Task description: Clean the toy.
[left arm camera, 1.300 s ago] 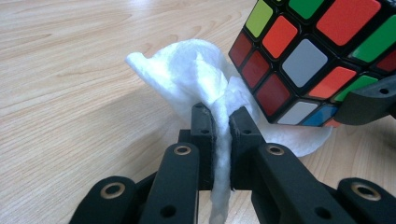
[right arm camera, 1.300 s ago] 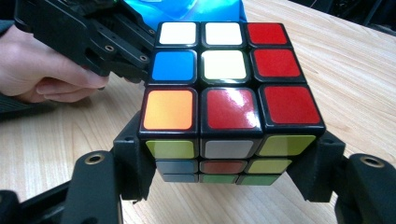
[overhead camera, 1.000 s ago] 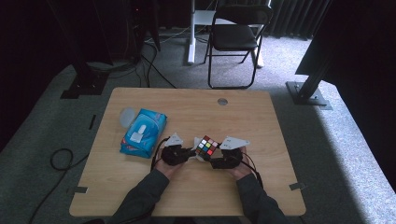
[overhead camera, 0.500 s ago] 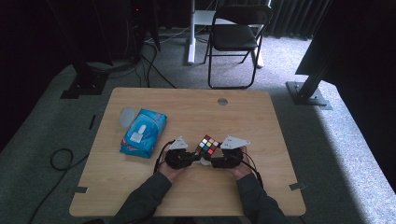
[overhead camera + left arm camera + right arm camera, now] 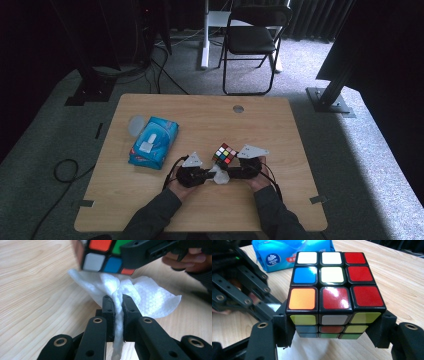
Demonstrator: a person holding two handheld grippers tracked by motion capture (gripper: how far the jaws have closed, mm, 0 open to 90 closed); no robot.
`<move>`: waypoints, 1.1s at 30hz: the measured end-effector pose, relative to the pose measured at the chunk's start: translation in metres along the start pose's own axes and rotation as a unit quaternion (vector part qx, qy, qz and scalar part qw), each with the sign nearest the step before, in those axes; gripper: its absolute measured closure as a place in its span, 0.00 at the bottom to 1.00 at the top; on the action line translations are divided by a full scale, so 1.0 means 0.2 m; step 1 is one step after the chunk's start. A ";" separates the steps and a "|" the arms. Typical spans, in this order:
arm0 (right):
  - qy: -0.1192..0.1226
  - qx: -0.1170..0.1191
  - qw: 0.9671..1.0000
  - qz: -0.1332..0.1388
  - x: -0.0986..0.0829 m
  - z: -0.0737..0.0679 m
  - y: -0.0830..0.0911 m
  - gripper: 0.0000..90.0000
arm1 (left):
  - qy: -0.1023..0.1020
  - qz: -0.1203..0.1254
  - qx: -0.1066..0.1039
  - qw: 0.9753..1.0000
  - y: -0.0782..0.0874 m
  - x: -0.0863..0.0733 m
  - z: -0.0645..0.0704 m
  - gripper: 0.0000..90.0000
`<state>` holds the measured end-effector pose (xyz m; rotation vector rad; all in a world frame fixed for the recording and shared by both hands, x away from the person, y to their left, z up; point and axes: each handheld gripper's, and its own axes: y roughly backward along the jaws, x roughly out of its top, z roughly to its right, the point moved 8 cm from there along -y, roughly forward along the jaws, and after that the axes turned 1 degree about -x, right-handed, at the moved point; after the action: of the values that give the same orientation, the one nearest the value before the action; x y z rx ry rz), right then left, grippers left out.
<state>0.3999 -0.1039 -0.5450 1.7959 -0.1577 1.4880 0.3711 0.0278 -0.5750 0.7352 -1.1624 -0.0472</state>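
Blue tissue pack (image 5: 154, 142) sits left of the cube, well apart, on the wooden table (image 5: 310, 150); looks like the source of the wipe, not in play right now.

Left gripper (image 5: 118, 305): jaws closed on a white tissue (image 5: 150, 296), pinched at a gathered fold so the loose end fans out ahead of the fingertips. The fan lies on the table just under the cube. Holding it by the bunched middle gives a soft free edge to rub with, my read.

Cube (image 5: 334, 290): just right of the left gripper, lifted off the table, its lower edge just above the tissue in the left gripper view; can't tell whether they touch. Top face mixed: white, red, blue, orange.

Right gripper (image 5: 334, 335): jaws clamped on the cube's two opposite side faces, low down, leaving top and front faces exposed. Likely deliberate: keeps the faces to be wiped clear of the pads.

High view: both grippers meet at the near middle of the table, left gripper (image 5: 192, 175) and right gripper (image 5: 245, 167) pointing at each other, tissue (image 5: 220, 176) between them, cube (image 5: 224, 153) just beyond.

Judgement: a cube wipe is in hand.
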 end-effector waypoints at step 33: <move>-0.009 -0.034 0.998 -0.049 -0.09 0.04 -0.08 0.38 | 0.033 0.005 0.086 0.996 0.17 -0.05 -0.21 0.92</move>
<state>0.4096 -0.1045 -0.5695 1.7390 -0.1268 1.3815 0.3912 0.0780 -0.5726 0.8766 -1.1167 0.0853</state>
